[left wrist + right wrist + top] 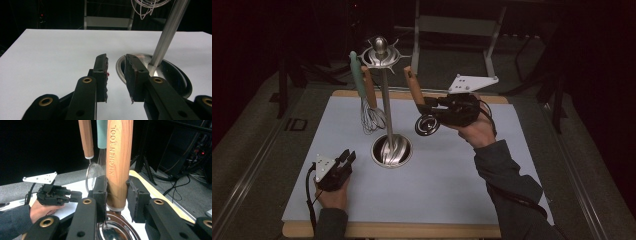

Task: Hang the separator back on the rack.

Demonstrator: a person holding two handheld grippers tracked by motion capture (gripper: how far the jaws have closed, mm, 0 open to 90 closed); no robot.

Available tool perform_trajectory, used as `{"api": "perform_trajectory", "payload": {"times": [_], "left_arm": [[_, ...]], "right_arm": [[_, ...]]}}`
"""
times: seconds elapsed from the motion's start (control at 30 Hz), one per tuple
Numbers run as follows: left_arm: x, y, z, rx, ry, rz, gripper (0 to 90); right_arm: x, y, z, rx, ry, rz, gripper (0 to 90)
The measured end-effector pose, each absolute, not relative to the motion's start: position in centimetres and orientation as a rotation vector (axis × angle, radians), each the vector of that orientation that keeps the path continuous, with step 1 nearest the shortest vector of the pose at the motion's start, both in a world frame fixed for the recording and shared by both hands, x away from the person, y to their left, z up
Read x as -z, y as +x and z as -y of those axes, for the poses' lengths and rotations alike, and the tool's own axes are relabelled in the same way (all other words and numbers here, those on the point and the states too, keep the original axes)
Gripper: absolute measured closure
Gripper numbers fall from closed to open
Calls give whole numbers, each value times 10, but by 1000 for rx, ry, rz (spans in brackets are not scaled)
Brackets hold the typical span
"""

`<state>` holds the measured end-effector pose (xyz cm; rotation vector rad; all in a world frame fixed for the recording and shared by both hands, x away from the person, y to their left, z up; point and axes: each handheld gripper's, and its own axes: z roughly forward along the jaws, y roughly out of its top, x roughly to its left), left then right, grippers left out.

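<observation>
wood stamped "kitchen tool" is showing on the handle of the round metal strainer [119,165] that the right gripper [117,192] is clamping above the white table mat [437,185], beside the tall steel utensil stand [387,100], while the left gripper [116,75] is resting half open on nothing.

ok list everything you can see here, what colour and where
utensil stand: 1, silver, upright mid-mat, round base
whisk: 1, wooden handle, hanging on the stand's left
mint-handled utensil: 1, hanging beside the whisk
wooden-handled tool: 1, between the right claw's pads, raised right of the stand
mat: 1, pale blue-white, over the table
table: 1, wood edge showing
left claw: 1, black, empty, on the mat front-left
right claw: 1, black, gripping the tool
</observation>
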<state>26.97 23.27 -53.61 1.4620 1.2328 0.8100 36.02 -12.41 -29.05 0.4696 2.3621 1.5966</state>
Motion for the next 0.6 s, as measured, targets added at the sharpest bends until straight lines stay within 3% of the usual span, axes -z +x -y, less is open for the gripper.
{"api": "perform_trajectory", "payload": {"times": [0.6], "left_arm": [[536,270,-233,-808,1459,-1233,717]], "right_arm": [[285,356,117,-1614,418,-2362,710]]}}
